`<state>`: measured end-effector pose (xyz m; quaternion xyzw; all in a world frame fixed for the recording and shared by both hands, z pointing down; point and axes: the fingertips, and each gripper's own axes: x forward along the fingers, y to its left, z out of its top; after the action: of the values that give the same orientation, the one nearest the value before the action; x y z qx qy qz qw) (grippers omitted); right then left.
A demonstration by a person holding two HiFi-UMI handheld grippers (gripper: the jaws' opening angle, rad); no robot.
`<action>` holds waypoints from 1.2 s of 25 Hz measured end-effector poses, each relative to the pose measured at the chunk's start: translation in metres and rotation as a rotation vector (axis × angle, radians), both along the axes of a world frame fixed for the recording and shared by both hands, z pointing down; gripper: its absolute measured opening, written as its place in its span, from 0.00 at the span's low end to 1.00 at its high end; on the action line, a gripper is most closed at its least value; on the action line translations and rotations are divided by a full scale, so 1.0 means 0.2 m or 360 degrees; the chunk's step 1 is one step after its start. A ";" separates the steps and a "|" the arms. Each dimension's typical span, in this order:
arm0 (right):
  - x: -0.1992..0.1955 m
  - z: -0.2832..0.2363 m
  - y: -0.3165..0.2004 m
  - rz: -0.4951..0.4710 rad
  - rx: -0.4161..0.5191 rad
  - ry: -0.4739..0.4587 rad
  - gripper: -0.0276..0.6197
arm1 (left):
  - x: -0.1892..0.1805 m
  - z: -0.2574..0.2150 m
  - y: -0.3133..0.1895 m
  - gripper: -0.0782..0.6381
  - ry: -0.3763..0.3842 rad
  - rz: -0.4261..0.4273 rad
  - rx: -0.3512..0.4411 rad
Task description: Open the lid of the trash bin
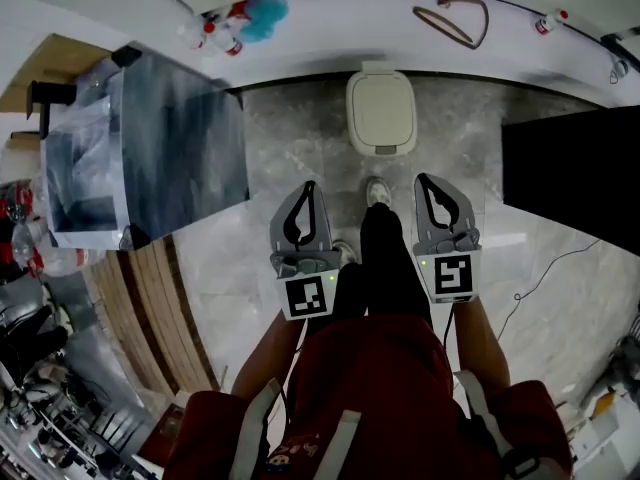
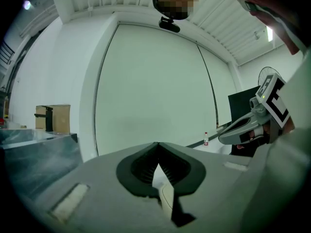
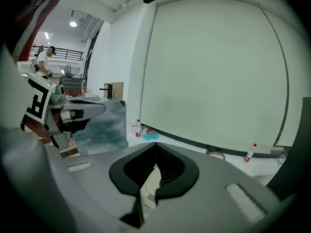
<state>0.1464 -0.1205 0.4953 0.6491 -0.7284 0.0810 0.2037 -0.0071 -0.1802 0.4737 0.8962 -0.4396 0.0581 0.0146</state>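
- Right now the left hand-held gripper [image 1: 309, 186] has its jaws pressed together with nothing between them. The right hand-held gripper [image 1: 421, 178] beside it is likewise closed and empty.
- Both point away from the person, flanking a dark trouser leg [image 1: 385, 258] and a white shoe [image 1: 377, 192].
- Farther off, between their lines, the cream plastic trash bin [image 1: 381, 113] stands on the grey marble floor [image 1: 280, 138] near the white wall [image 1: 340, 28], lid down.
- A grey plastic-covered box [image 1: 180, 148] sits at left and a black panel [image 1: 570, 168] at right.

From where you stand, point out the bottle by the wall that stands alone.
The red-capped bottle at the head view's right, beyond the looped cable; the other bottles cluster at the left beside a blue object.
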 end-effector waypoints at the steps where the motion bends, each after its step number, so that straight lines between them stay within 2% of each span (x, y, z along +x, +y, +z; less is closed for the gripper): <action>1: 0.00 0.06 -0.01 -0.0019 -0.0038 0.0004 0.04 | 0.02 0.05 0.00 0.12 -0.0011 0.0004 -0.0025; 5: 0.01 0.34 -0.01 -0.0104 -0.0202 0.0055 0.04 | 0.11 0.27 0.02 0.12 -0.0074 0.0051 -0.0136; 9: 0.02 0.62 -0.04 -0.0169 -0.0360 0.0095 0.04 | 0.20 0.48 0.01 0.12 -0.0191 0.0157 -0.0186; 18: 0.08 1.20 -0.06 -0.0268 -0.0580 0.0135 0.04 | 0.31 0.88 -0.10 0.12 -0.0260 0.0185 -0.0288; 22: 0.09 1.39 -0.09 -0.0298 -0.0665 0.0152 0.04 | 0.35 1.02 -0.16 0.12 -0.0253 0.0179 -0.0324; 26: 0.10 1.57 -0.11 -0.0321 -0.0737 0.0157 0.04 | 0.38 1.14 -0.23 0.12 -0.0291 0.0204 -0.0295; 30: 0.10 1.72 -0.08 -0.0368 -0.0821 0.0165 0.04 | 0.38 1.27 -0.26 0.12 -0.0303 0.0179 -0.0345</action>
<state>0.1662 -0.1374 0.8384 0.4917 -0.7415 0.2065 0.4070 0.0697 -0.2325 0.7284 0.9030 -0.3794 0.1907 0.0662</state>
